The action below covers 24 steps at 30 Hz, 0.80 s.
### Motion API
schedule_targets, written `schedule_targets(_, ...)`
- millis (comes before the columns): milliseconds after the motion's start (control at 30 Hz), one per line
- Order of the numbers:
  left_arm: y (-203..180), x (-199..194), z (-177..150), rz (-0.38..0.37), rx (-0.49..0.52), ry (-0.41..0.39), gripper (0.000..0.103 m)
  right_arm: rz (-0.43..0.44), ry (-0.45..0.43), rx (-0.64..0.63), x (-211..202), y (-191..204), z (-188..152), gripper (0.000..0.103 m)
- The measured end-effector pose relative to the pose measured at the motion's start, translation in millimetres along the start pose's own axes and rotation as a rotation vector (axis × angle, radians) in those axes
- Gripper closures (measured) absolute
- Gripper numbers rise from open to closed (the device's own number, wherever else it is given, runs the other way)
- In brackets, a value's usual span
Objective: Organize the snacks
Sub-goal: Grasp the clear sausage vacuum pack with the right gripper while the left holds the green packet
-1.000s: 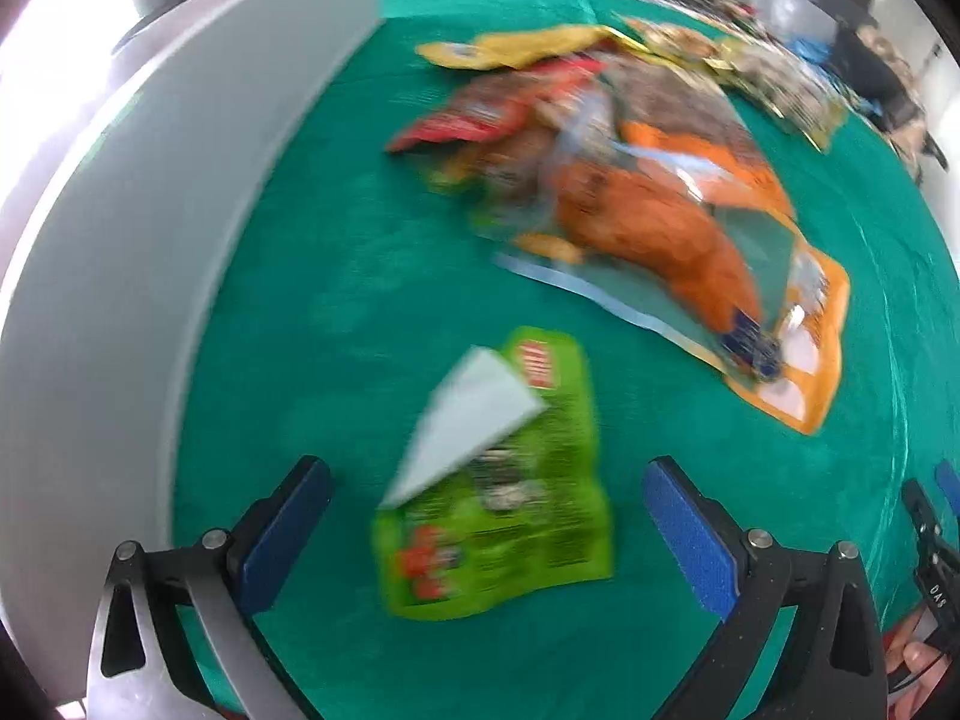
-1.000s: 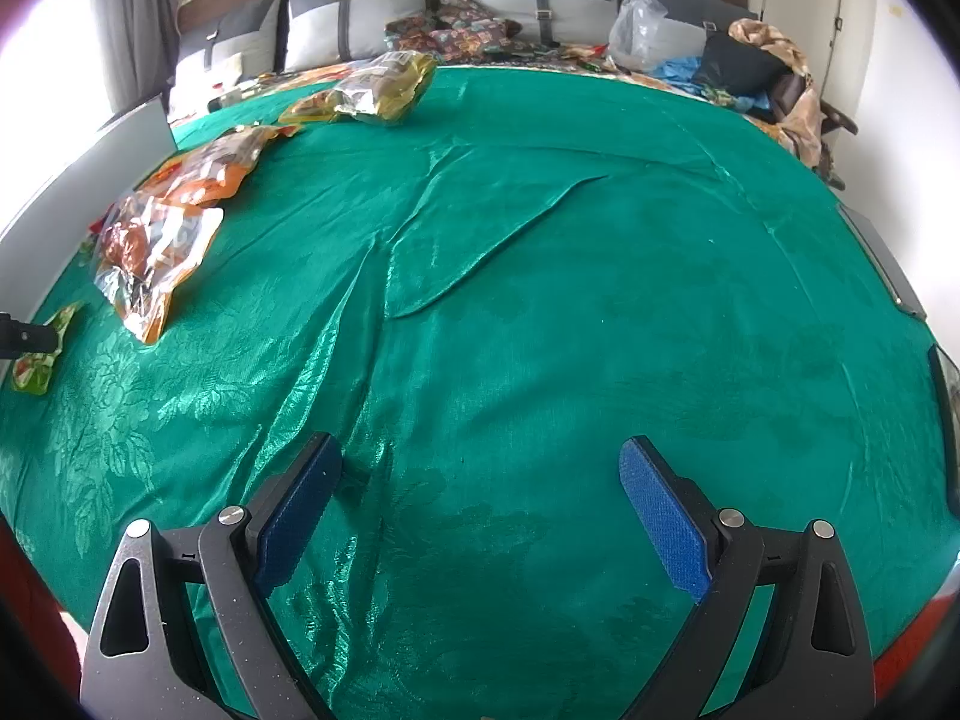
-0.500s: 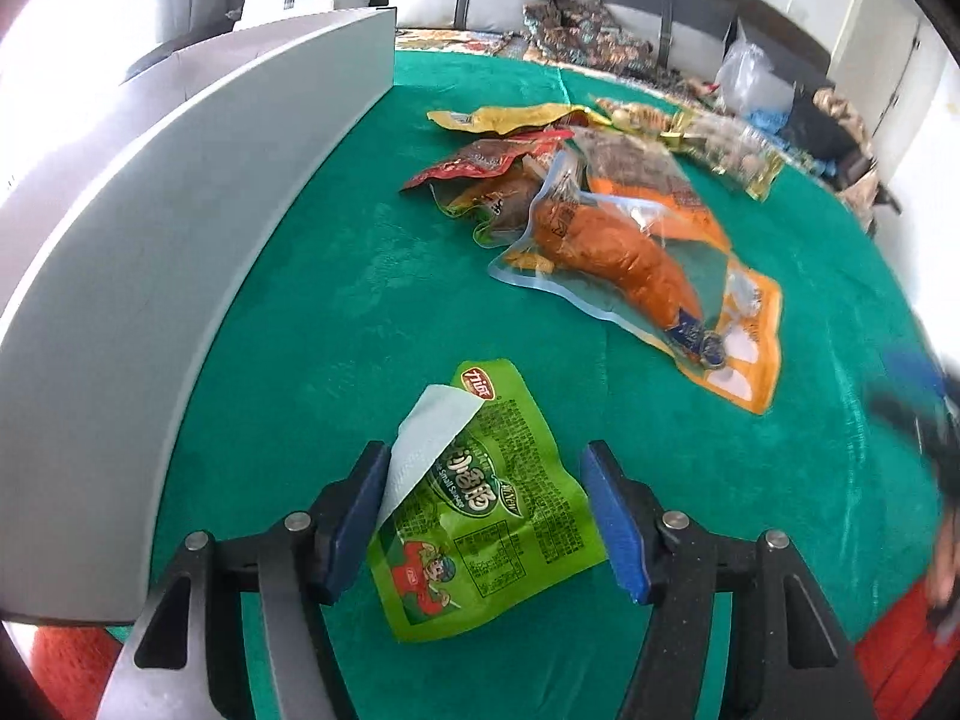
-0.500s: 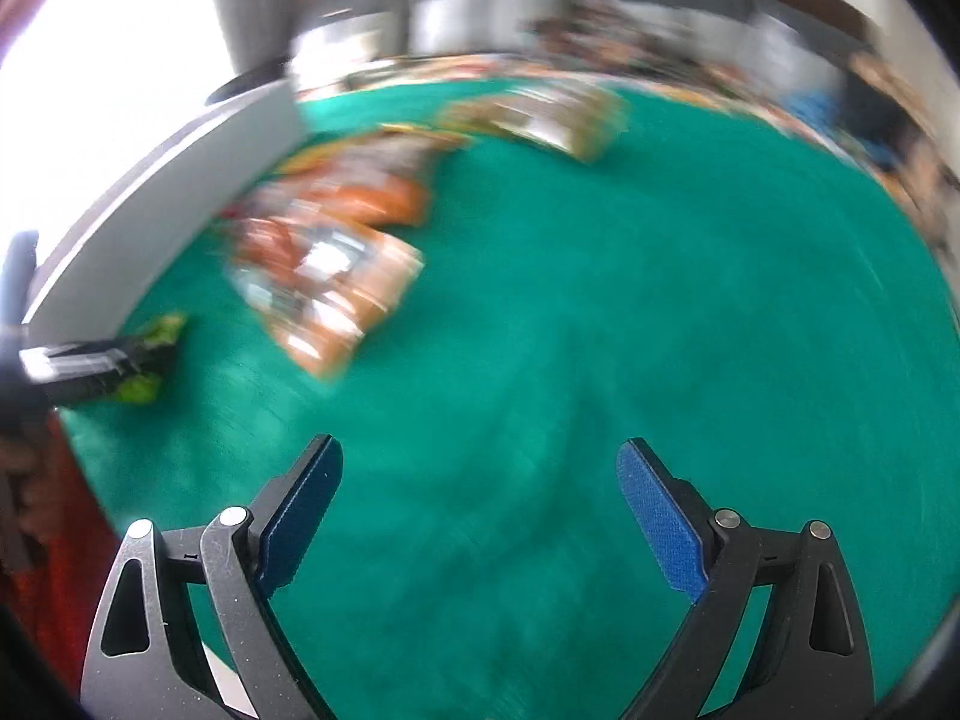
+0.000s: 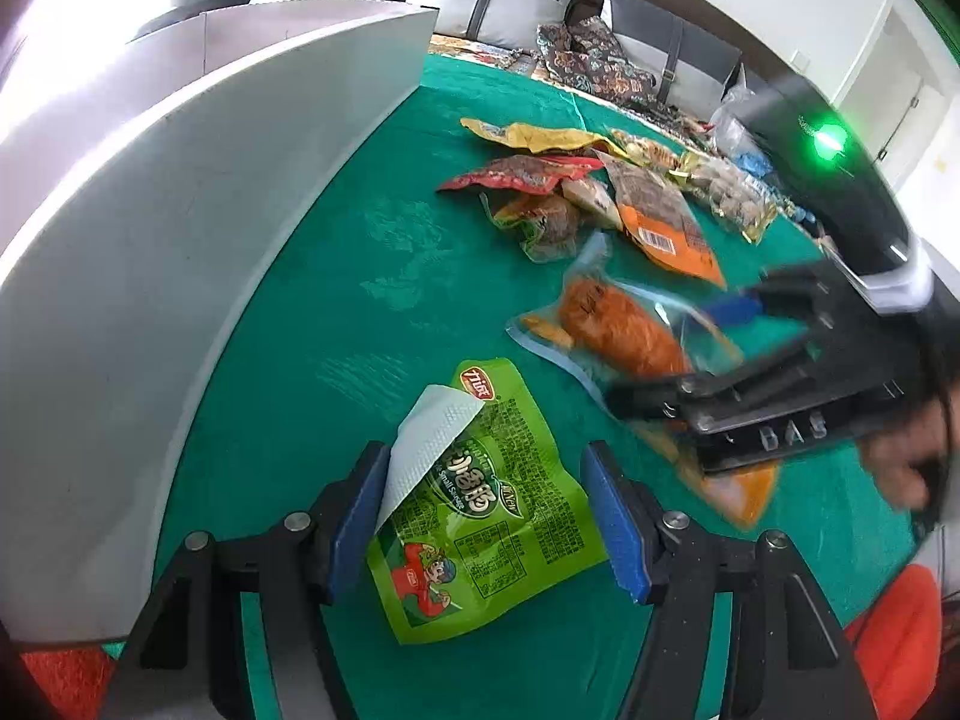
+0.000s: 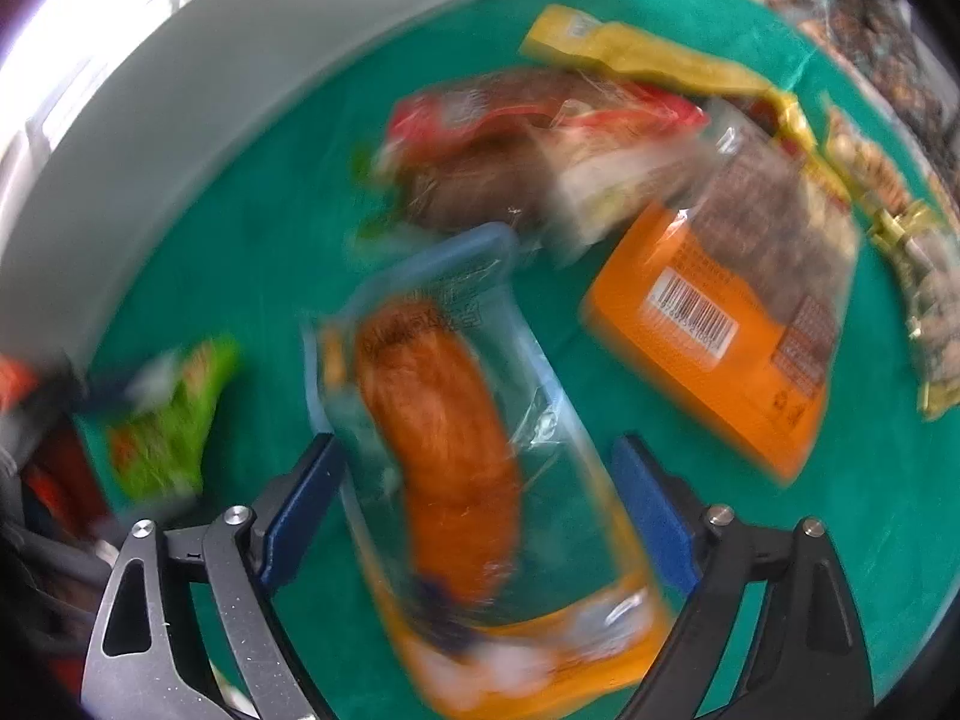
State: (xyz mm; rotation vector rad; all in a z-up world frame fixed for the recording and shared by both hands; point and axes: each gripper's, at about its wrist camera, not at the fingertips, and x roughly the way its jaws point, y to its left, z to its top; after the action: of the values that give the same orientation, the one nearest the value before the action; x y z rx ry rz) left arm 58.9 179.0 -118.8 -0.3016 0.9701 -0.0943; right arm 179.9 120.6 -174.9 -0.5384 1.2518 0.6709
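A green snack packet [image 5: 480, 510] with a folded white corner lies on the green cloth between the fingers of my open left gripper [image 5: 489, 522]; the pads stand just beside its edges. It shows blurred in the right wrist view [image 6: 168, 414]. My right gripper [image 6: 480, 510] is open and straddles a clear pouch holding an orange-brown sausage [image 6: 444, 438]. The same pouch shows in the left wrist view [image 5: 618, 336], with the right gripper [image 5: 744, 330] over it. Beyond lie an orange packet [image 6: 720, 312], a red packet [image 5: 522, 174] and a yellow packet [image 5: 540, 135].
A grey-white wall of a box [image 5: 150, 228] runs along the left of the cloth; it also shows in the right wrist view [image 6: 180, 90]. Cushions and patterned fabric [image 5: 594, 54] lie at the far edge. Another clear snack bag [image 5: 726, 198] lies far right.
My right gripper swung left and came down over the sausage pouch, entering the left wrist view. My left gripper closed partly and moved in around the green packet.
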Motion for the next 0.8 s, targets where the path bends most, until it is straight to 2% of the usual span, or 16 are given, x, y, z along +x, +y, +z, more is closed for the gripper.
schedule_targets(33, 3.6, -0.6, 1.2, -0.009, -0.017, -0.005, 0.039, -0.004, 0.011, 0.008, -3.6, 3.9, -4.0, 0.030)
schedule_targets(67, 7.0, -1.6, 1.6, -0.017, -0.031, -0.007, 0.039, -0.009, 0.022, 0.041, -9.3, 2.3, -7.8, 0.048)
schedule_targets(100, 10.1, -2.2, 2.3, -0.026, -0.045, -0.009, 0.039, 0.015, 0.013, 0.073, -16.8, -0.9, -11.0, 0.059)
schedule_targets(133, 12.5, -2.6, 2.8, -0.032, -0.053, -0.011, 0.039, 0.051, 0.008, 0.115, -26.0, -6.7, -16.3, 0.076)
schedule_targets(267, 14.7, -4.2, 3.6, -0.047, -0.063, -0.021, 0.039, 0.102, -0.035, 0.266, -50.6, -26.9, -39.3, 0.099)
schedule_targets(333, 10.3, -2.3, 2.4, -0.038, -0.045, -0.019, 0.039, 0.098, -0.039, 0.301, -52.8, -28.9, -48.4, 0.098)
schedule_targets(367, 7.6, -1.4, 1.8, -0.027, -0.032, -0.018, 0.039, 0.041, -0.030, 0.297, -51.7, -28.8, -48.8, 0.088)
schedule_targets(400, 5.2, -0.8, 1.1, -0.017, -0.020, -0.018, 0.039, -0.025, -0.023, 0.291, -50.1, -26.8, -50.8, 0.085)
schedule_targets(433, 3.3, -0.6, 0.4, -0.010, -0.010, -0.019, 0.039, -0.065, -0.026, 0.290, -49.7, -23.3, -52.3, 0.064)
schedule_targets(467, 2.4, -0.4, -0.2, -0.008, -0.004, -0.020, 0.039, -0.123, -0.045, 0.290, -52.0, -19.1, -53.8, 0.032)
schedule_targets(500, 2.1, -0.8, -0.4, -0.008, -0.002, -0.020, 0.039, -0.147, -0.072, 0.288, -55.8, -14.0, -53.1, 0.027)
schedule_targets(567, 1.6, 0.0, -0.1, -0.008, 0.000, -0.020, 0.039, -0.145, -0.138, 0.303, -62.9, -3.3, -54.0, 0.027)
schedule_targets(667, 1.4, 1.9, 0.2, -0.004, 0.000, -0.019, 0.039, -0.092, -0.063, 0.349, -30.3, 15.2, -42.2, 0.023)
schedule_targets(700, 1.2, 2.4, -0.3, -0.001, 0.002, -0.018, 0.039, -0.103, -0.026, 0.341, -14.5, 12.2, -28.8, 0.022)
schedule_targets(733, 1.0, 2.5, -0.9, 0.002, 0.005, -0.017, 0.039, -0.124, -0.052, 0.315, -9.4, 15.7, -22.4, 0.022)
schedule_targets(800, 0.5, 0.9, -2.4, 0.004, 0.011, -0.018, 0.039, -0.069, -0.094, 0.339, -12.9, 8.7, -20.8, 0.035)
